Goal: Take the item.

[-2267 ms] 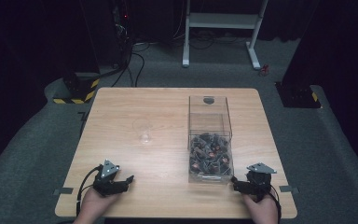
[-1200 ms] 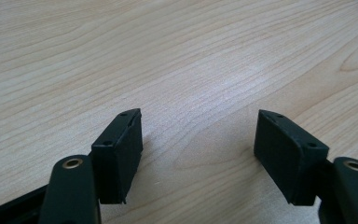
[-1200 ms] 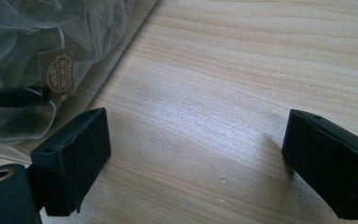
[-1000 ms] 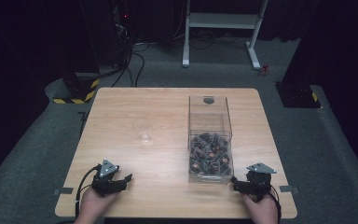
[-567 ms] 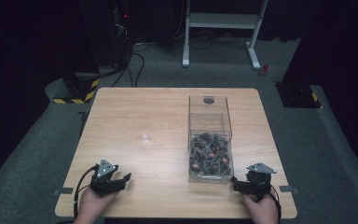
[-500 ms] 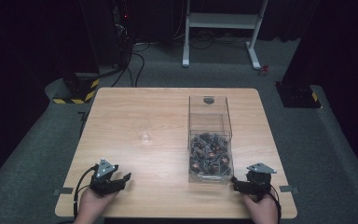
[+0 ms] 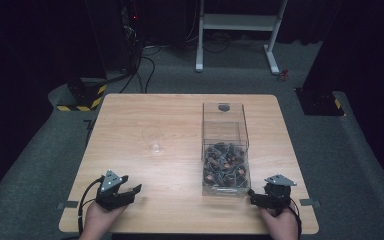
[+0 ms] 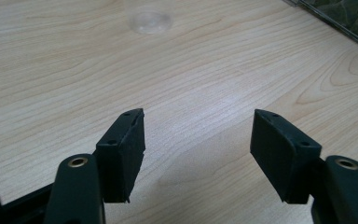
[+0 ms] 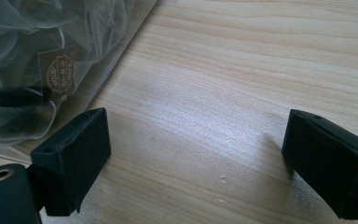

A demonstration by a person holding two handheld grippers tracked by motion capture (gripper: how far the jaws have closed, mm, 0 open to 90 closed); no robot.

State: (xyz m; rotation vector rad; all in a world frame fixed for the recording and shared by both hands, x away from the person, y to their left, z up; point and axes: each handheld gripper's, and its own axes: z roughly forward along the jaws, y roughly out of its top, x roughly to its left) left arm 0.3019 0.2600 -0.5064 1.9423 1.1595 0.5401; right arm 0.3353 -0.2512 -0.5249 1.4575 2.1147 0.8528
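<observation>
A clear plastic box point(image 7: 225, 147) stands right of centre on the wooden table point(image 7: 180, 115); its near half holds several small dark wrapped pieces point(image 7: 224, 165). A small clear glass point(image 7: 153, 140) stands left of the box; its base point(image 8: 149, 22) shows far ahead in the left gripper view. My left gripper point(image 7: 132, 192) rests near the front left edge, open, with bare wood between its fingers point(image 8: 121, 149). My right gripper point(image 7: 252, 196) sits at the front right, open, just off the box's near corner; the box wall and its wrapped pieces point(image 9: 51, 70) lie to the left of its fingers point(image 9: 77, 154).
Beyond the table's far edge stand a white metal frame point(image 7: 240, 22) and a yellow-and-black striped base point(image 7: 82, 97) with cables on the grey floor. A dark block point(image 7: 320, 102) sits off the table's far right corner.
My left gripper has shifted slightly toward the front left edge of the table. The right gripper, the box and the glass have stayed put.
</observation>
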